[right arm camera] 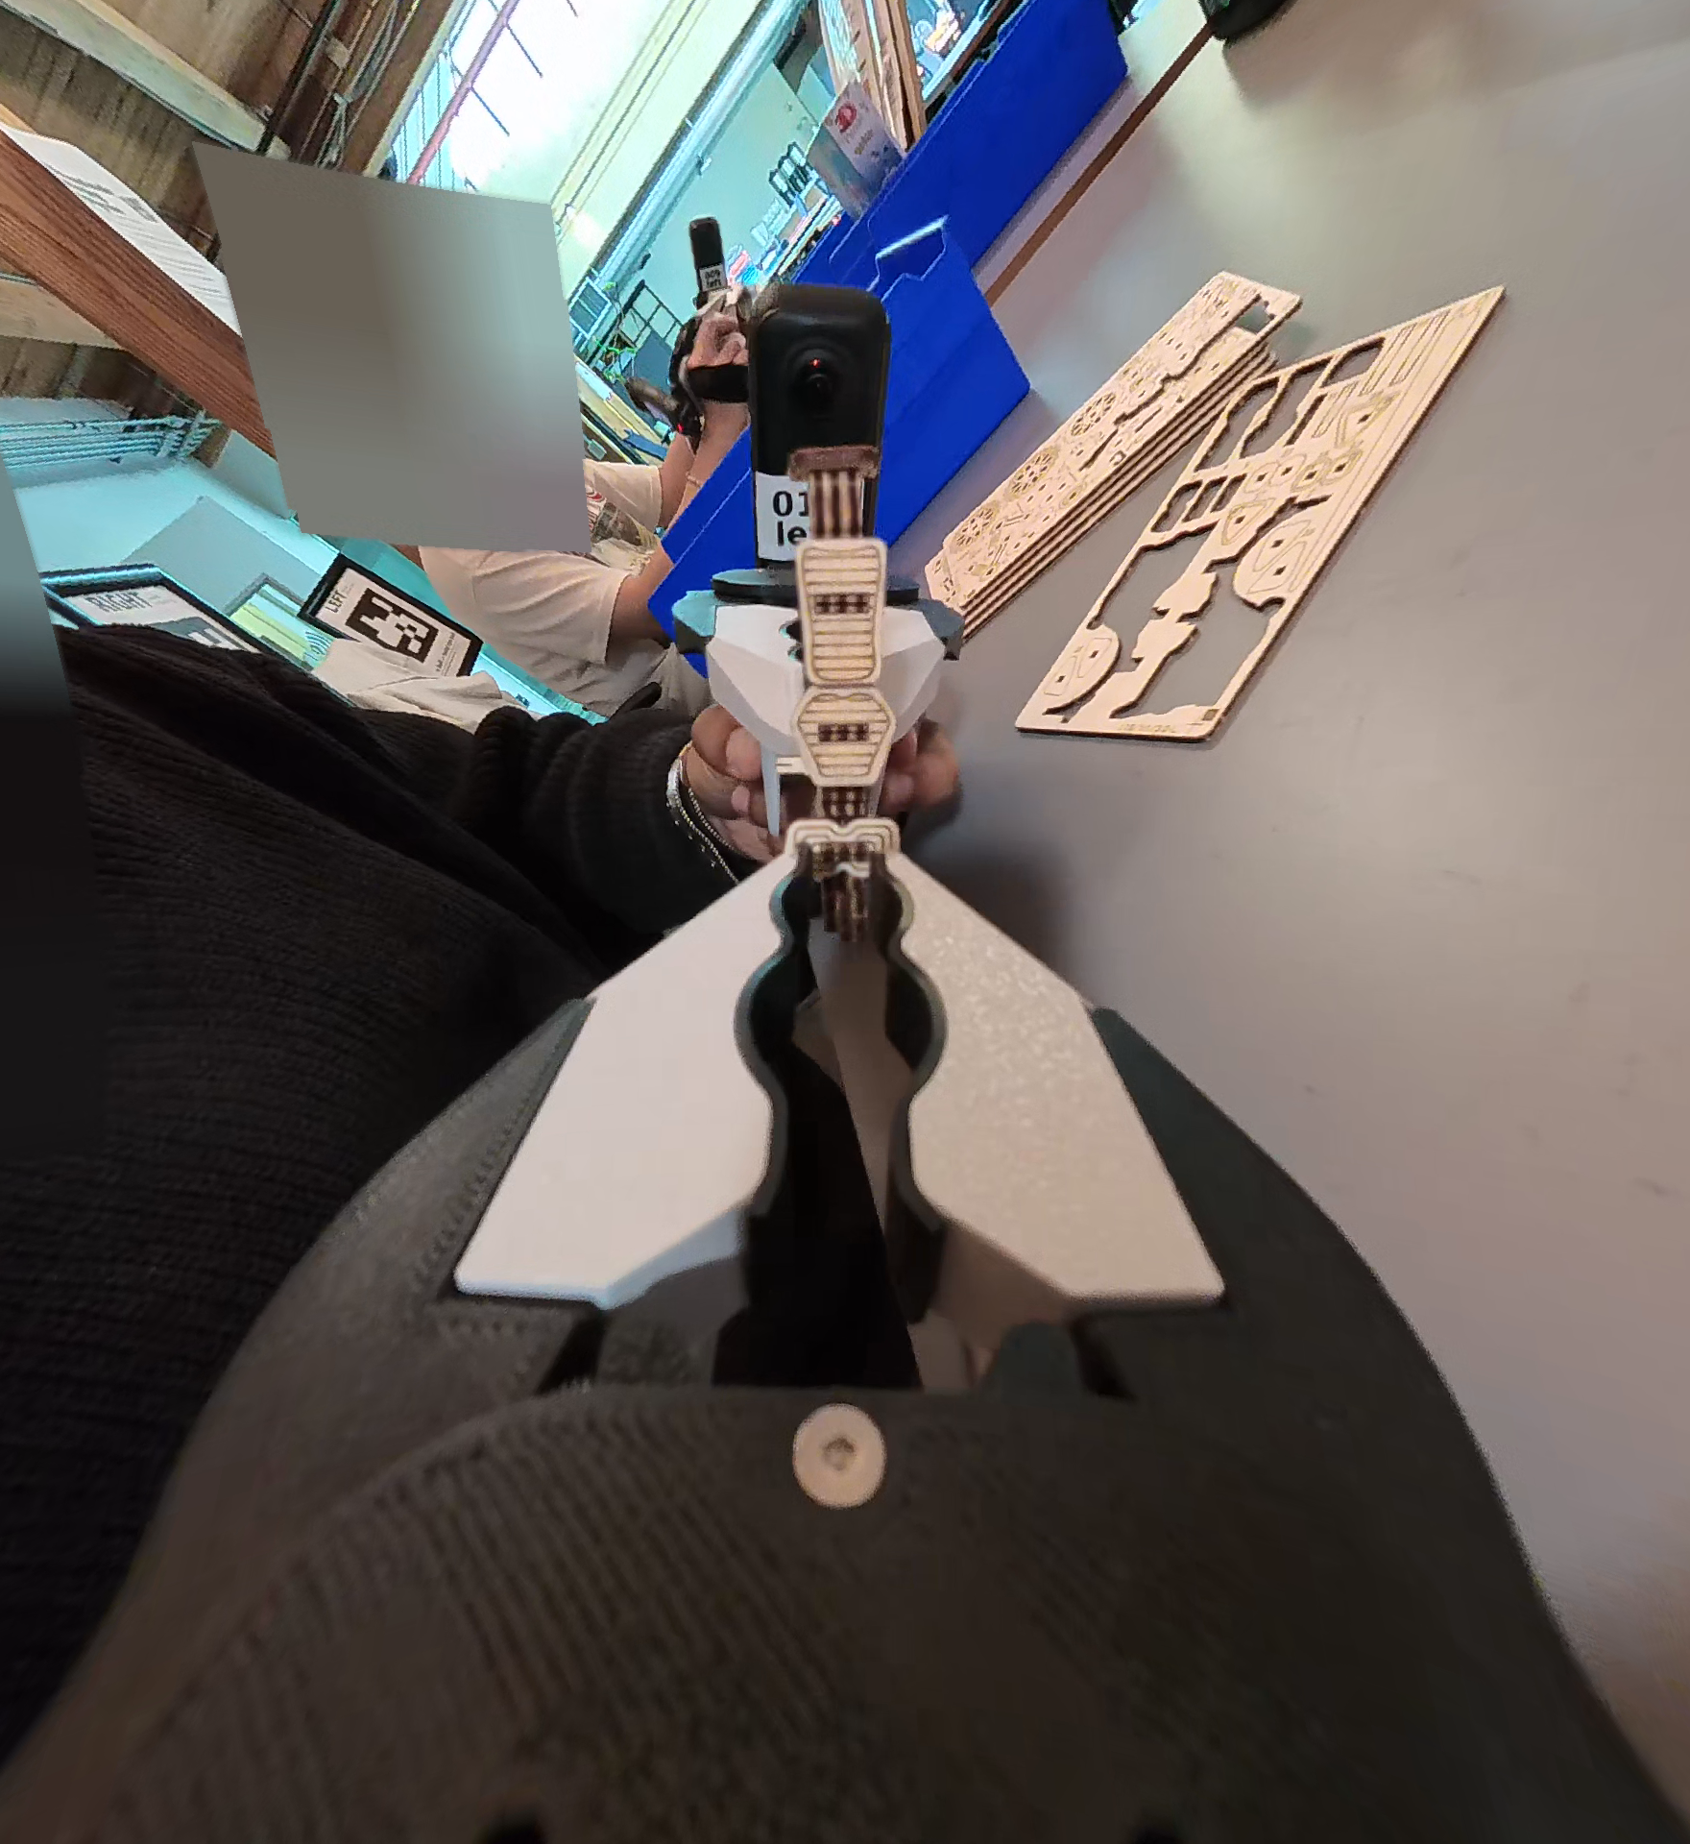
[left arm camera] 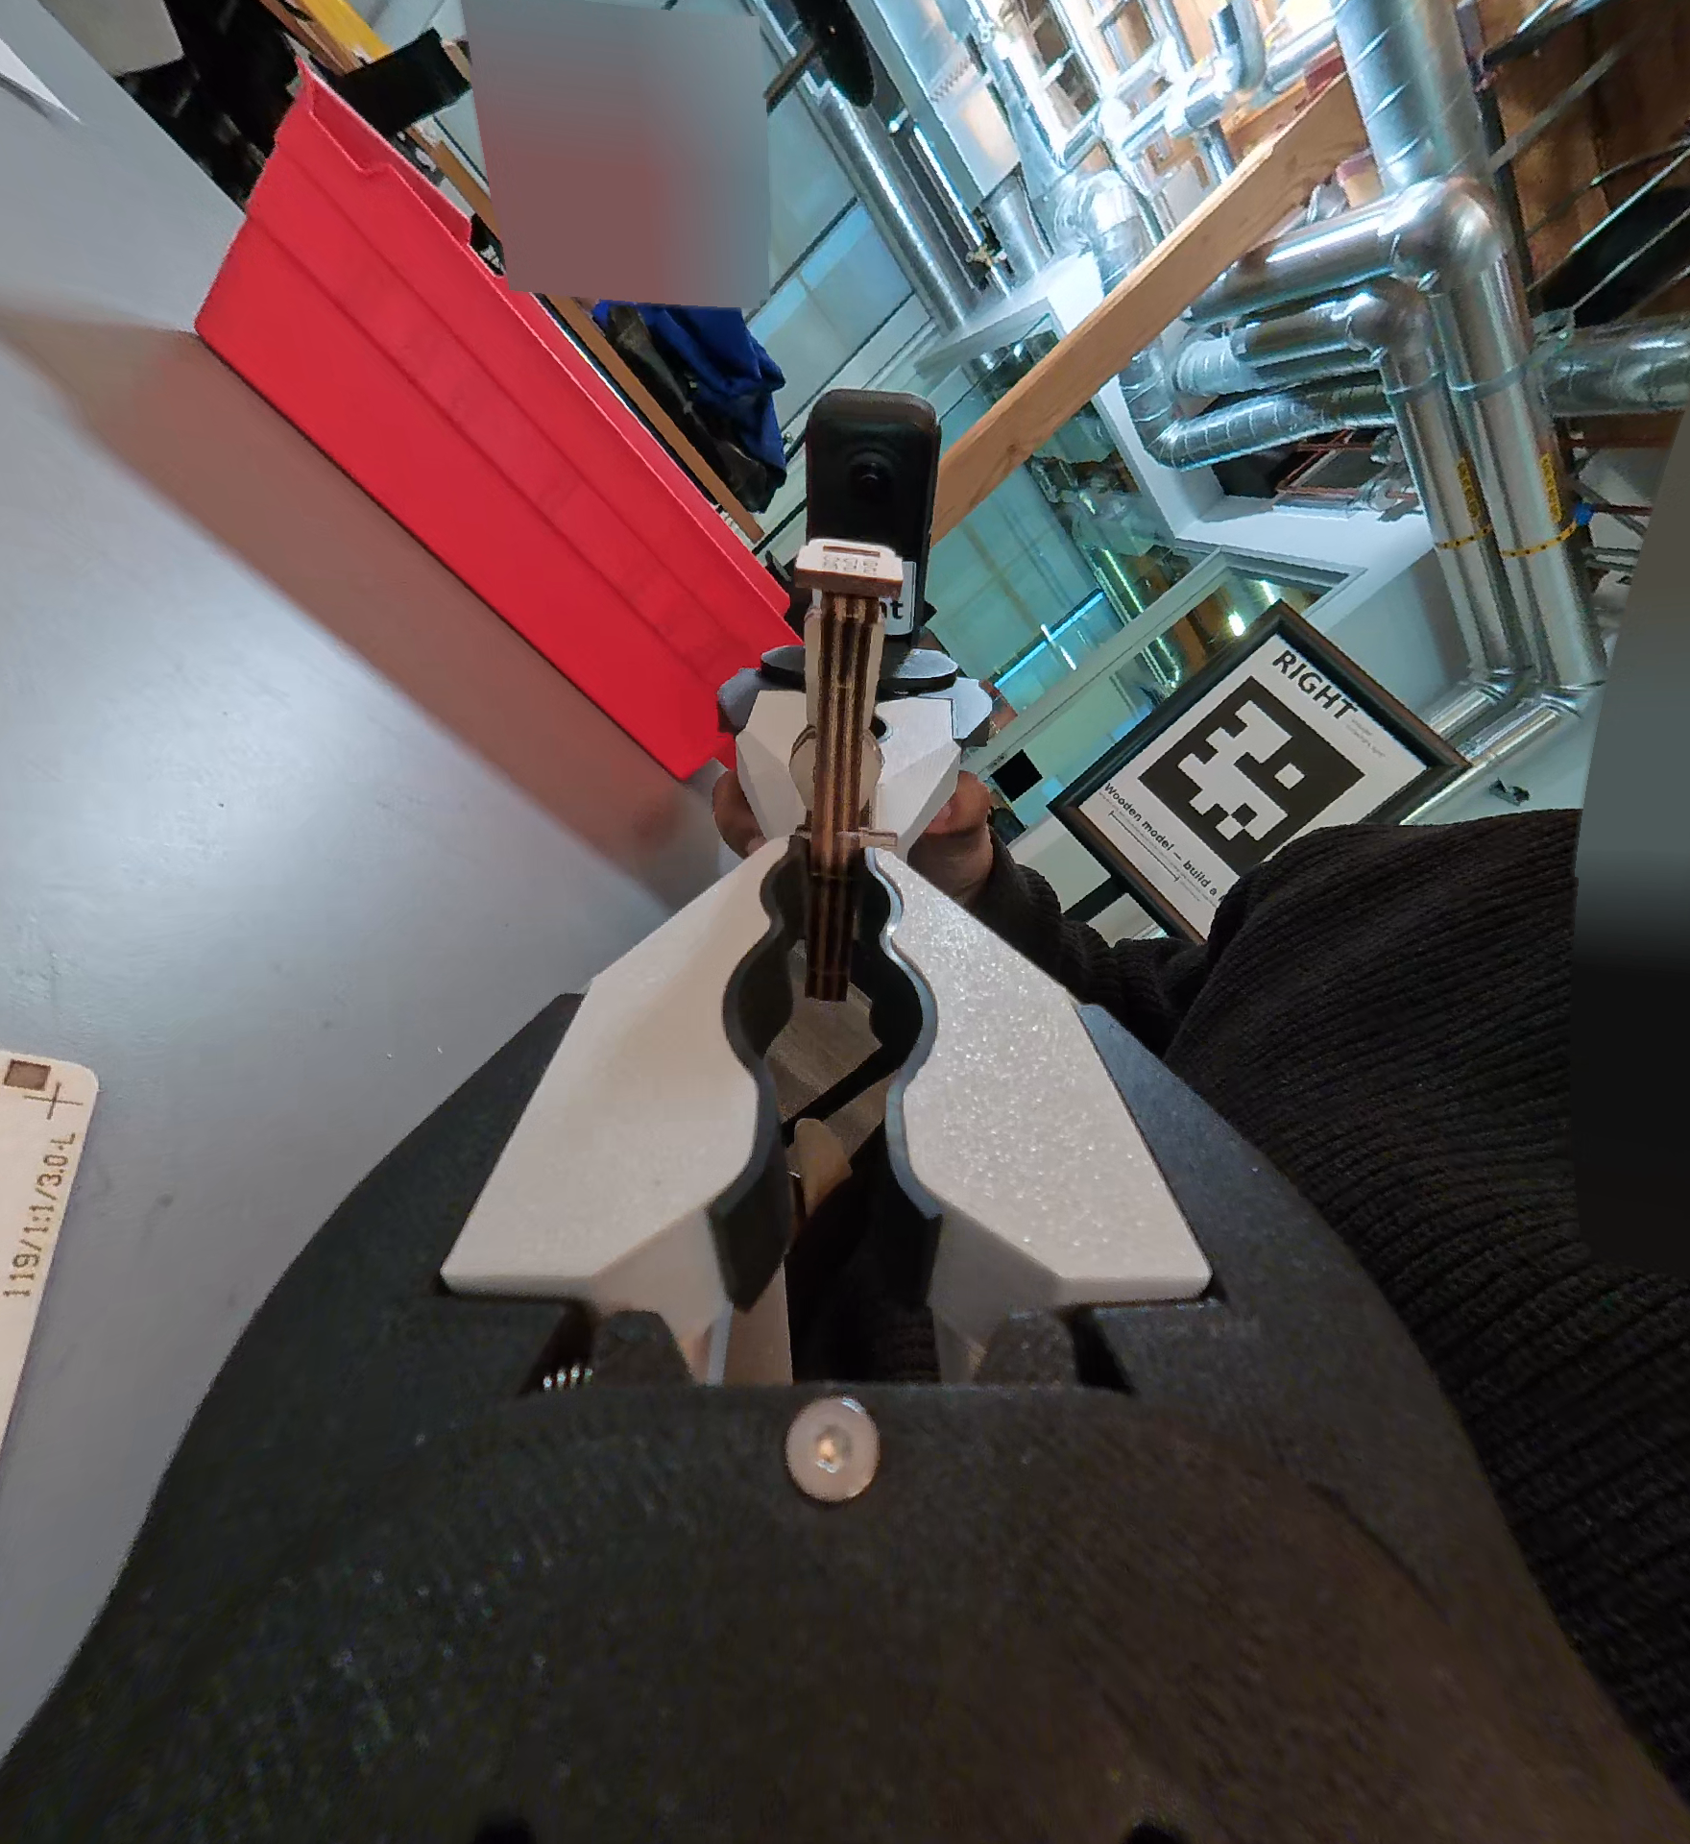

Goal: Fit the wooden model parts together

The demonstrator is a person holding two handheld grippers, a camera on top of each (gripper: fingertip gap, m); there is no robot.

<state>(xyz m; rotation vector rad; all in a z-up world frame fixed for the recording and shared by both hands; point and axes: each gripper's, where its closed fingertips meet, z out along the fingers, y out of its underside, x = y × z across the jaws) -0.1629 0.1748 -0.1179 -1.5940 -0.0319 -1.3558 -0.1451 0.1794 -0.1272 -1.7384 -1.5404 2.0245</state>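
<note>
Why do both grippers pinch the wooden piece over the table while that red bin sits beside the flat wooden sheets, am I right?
Not quite: the bin beside the wooden sheets is blue, as the right wrist view shows. Both grippers, left and right, do pinch the wooden piece.

Pale plywood model [right arm camera: 839, 649], matt grey table [right arm camera: 1420, 898], glossy red plastic bin [left arm camera: 482, 439]
</note>
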